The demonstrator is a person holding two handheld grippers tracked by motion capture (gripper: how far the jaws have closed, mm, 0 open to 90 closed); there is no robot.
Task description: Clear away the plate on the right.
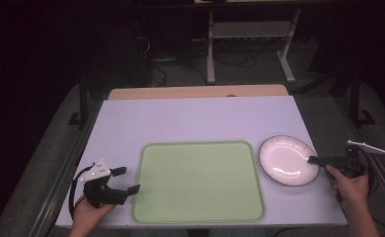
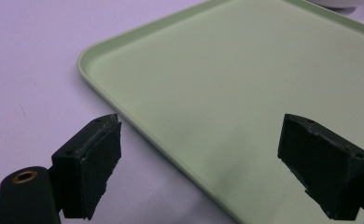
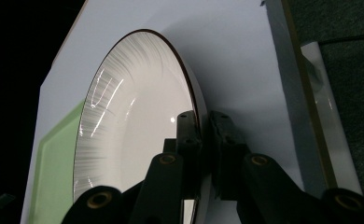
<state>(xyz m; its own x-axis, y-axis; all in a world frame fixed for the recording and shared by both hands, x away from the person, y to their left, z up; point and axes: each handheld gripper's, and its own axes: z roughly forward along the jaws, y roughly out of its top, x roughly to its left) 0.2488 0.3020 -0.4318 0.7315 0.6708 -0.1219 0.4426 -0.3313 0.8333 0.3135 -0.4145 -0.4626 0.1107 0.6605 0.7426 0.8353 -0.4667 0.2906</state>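
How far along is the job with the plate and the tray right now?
Done: the right gripper has closed on the rim of the plate. In hand: that grip, with the plate on the table beside the tray. Left, probably: moving it onto the bare tray. The left gripper waits open at the tray's left edge.

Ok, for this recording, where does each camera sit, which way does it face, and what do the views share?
High view: above the person's side, looking forward and down on the pale lilac table; both hands, left gripper, right gripper.
Left gripper view: rides on the left gripper, facing the flat light-green plastic tray; open jaws.
Right gripper view: rides on the right gripper, jaws clamped on the rim of the round white dark-rimmed plate.
Shared: tray and plate appear in all three.
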